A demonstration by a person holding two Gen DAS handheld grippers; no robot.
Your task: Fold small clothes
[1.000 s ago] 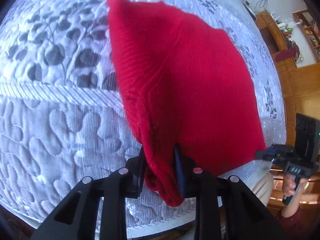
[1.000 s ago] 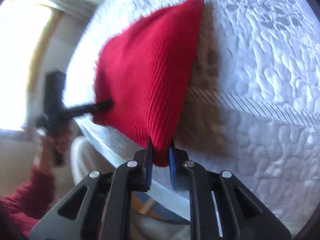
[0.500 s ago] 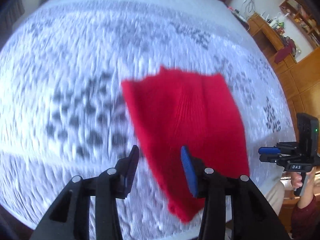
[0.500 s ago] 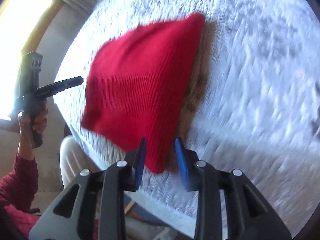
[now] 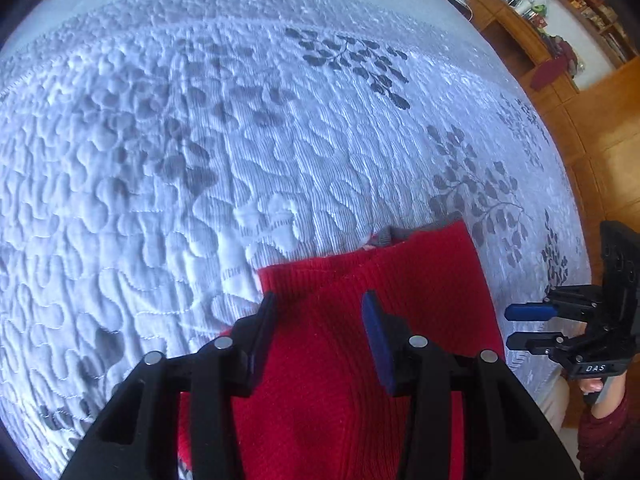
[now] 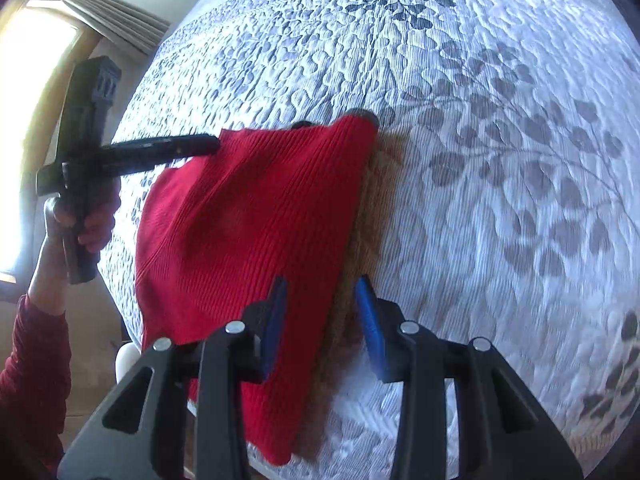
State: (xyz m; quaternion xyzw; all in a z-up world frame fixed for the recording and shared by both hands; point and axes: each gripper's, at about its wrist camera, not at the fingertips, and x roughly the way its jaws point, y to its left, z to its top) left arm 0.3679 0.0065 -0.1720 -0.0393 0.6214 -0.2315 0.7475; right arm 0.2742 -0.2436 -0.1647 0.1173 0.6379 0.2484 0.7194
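Note:
A small red knit garment (image 5: 340, 360) lies folded flat on the quilted bedspread near the bed's near edge. A grey inner edge shows at its far end. My left gripper (image 5: 318, 338) is open, held just above the garment's left part, holding nothing. In the right wrist view the garment (image 6: 248, 216) lies left of centre. My right gripper (image 6: 320, 320) is open over the garment's right edge, holding nothing. The left gripper (image 6: 192, 146) shows there over the far left corner. The right gripper (image 5: 528, 324) shows at the right of the left wrist view.
The white quilted bedspread (image 5: 240, 140) with grey leaf print stretches far ahead. Wooden furniture and shelves (image 5: 540, 40) stand at the back right. A curtained window (image 6: 48, 60) is to the left. The bed's near edge (image 6: 360, 440) runs below the garment.
Both grippers have opened and let go of the red garment. It has dropped from hanging in the air to lying flat on the bed. Both grippers have pulled back above it.

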